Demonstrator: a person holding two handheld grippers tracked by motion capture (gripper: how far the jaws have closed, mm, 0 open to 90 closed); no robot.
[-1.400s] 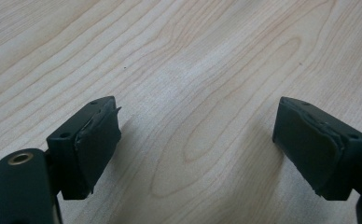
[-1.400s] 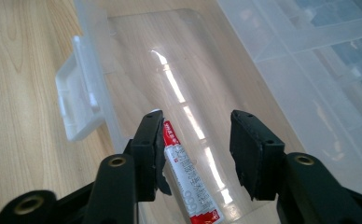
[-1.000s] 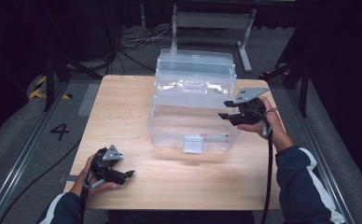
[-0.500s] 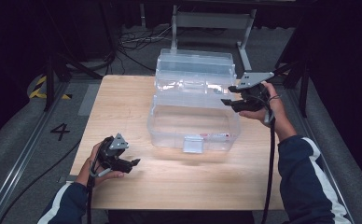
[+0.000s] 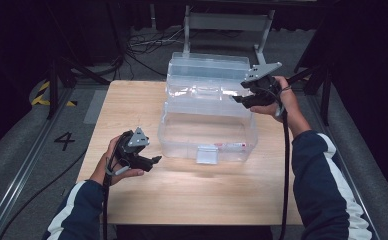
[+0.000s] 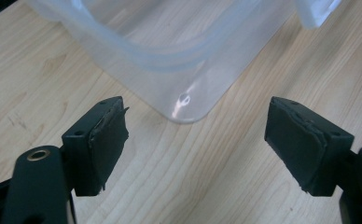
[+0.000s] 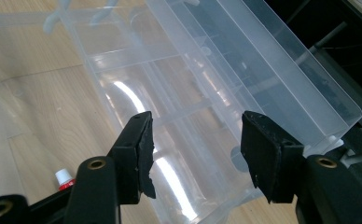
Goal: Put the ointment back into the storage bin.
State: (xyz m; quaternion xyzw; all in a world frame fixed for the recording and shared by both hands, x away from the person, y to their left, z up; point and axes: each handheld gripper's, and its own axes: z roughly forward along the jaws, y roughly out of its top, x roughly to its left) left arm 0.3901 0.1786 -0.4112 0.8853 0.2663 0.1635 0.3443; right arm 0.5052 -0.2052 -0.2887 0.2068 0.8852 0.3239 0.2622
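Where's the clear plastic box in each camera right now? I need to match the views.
High view: the clear plastic box sits mid-table, lid open toward the far edge, right gripper at its right rear.
Left gripper view: its rounded near corner fills the top centre, beyond the open jaws.
Right gripper view: its open lid and tray run diagonally behind the jaws.
Shared landmark: the wooden table.

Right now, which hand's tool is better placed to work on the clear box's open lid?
The right. The right tool hangs open at the raised lid of the clear box, jaws apart with nothing between them. The left tool is open, low over the table by the box's front corner.
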